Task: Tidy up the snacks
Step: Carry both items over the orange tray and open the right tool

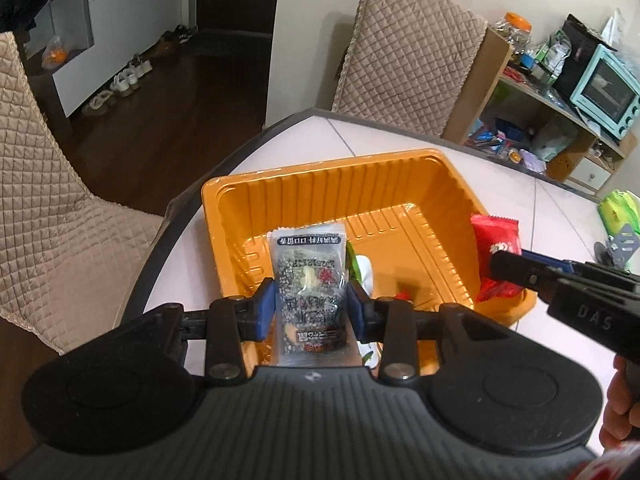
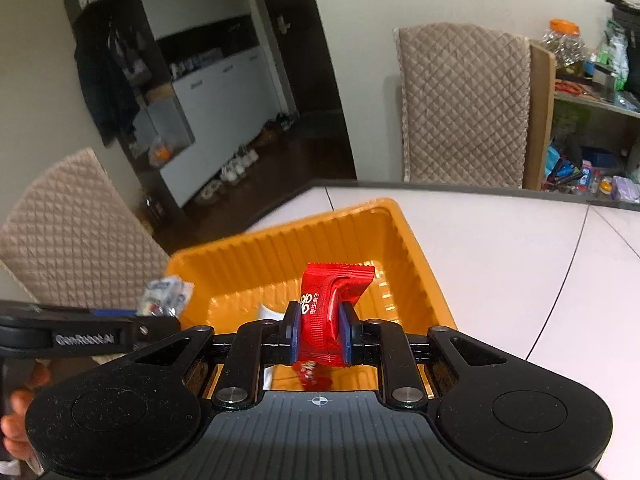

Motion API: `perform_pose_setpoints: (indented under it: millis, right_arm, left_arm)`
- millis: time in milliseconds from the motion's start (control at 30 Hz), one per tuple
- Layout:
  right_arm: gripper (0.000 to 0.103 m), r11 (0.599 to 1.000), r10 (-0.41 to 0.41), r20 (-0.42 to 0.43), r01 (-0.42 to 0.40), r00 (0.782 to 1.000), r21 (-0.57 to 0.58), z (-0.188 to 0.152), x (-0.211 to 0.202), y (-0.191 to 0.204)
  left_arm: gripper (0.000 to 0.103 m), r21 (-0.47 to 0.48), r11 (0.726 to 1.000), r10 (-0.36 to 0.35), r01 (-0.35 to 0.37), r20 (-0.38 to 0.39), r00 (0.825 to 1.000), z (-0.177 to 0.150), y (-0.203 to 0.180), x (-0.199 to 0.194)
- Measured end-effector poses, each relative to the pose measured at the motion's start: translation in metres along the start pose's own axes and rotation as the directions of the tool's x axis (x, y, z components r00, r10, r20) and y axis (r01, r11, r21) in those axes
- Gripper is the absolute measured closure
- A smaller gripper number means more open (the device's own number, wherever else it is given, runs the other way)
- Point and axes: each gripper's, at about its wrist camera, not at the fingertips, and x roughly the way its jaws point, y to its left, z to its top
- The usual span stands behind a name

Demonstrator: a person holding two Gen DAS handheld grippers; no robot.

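An orange plastic tray [image 1: 320, 176] sits on the white table near its far left corner; it also shows in the right wrist view [image 2: 280, 248]. My left gripper [image 1: 311, 308] is shut on a clear grey snack packet [image 1: 310, 280] and holds it over the tray's near side. My right gripper [image 2: 319, 330] is shut on a red snack packet [image 2: 328, 304], also over the tray; that packet shows in the left wrist view [image 1: 496, 236] at the tray's right rim. A white-and-green packet [image 1: 366, 276] and a red wrapper [image 1: 404, 294] lie in the tray.
Quilted beige chairs stand at the table's far side [image 1: 408, 52] and left side [image 1: 48, 184]. A cluttered shelf [image 1: 532, 120] with a mint toaster oven [image 1: 608, 92] stands at the right. A green object [image 1: 620, 208] lies on the table's right edge.
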Motion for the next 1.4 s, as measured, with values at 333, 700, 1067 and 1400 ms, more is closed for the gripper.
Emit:
perform_pose_setpoints:
  millis: [333,700,1067,1400]
  right_arm:
    - [0.083,0.999,-0.031,-0.083,0.03,0.996,-0.017,-0.009,0.039,-0.017]
    - [0.059,1.0,-0.011,-0.051,0.012,0.999,0.012,-0.009,0.041,-0.02]
    - [0.058,0.999,-0.007,-0.039,0.009,0.999,0.033,-0.009,0.031,-0.02]
    - [0.053,0.998,-0.015,-0.023,0.016,1.0,0.055,-0.01,0.016,-0.02]
  left_arm:
    - [0.069,-0.013,1.0,0.023,-0.023,-0.031,0.999,0.002,0.002,0.022]
    - [0.069,-0.015,0.999,0.039,-0.04,-0.051,0.998,0.004,0.001,0.036]
    - [0.068,-0.032,0.998,0.045,-0.046,-0.055,0.997,0.007,0.004,0.042]
    - [0.065,-0.043,0.998,0.039,-0.04,-0.027,0.999,0.009,0.008,0.034]
